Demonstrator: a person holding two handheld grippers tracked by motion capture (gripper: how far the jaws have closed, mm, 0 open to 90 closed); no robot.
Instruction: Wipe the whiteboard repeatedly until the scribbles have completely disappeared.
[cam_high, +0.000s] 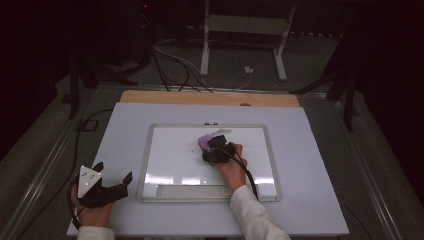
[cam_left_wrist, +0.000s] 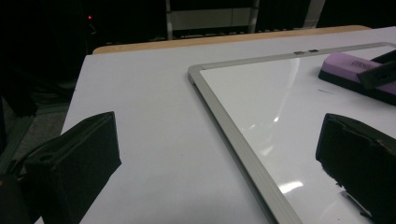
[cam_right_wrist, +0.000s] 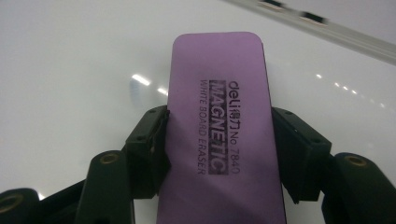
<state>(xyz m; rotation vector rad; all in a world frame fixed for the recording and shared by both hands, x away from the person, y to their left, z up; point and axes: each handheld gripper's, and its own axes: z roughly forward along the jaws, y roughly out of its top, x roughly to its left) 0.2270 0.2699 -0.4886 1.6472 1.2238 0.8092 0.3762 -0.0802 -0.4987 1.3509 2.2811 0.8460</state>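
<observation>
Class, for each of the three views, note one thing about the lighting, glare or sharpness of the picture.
High view: dark room beyond the table, and bright patches of glare along the near part of the whiteboard. Left gripper view: streaks of glare on the board, with the left gripper's near jaws soft and dim. Right gripper view: the purple eraser and its print are sharp, the board's frame at top right is blurred, and small glints dot the board.
</observation>
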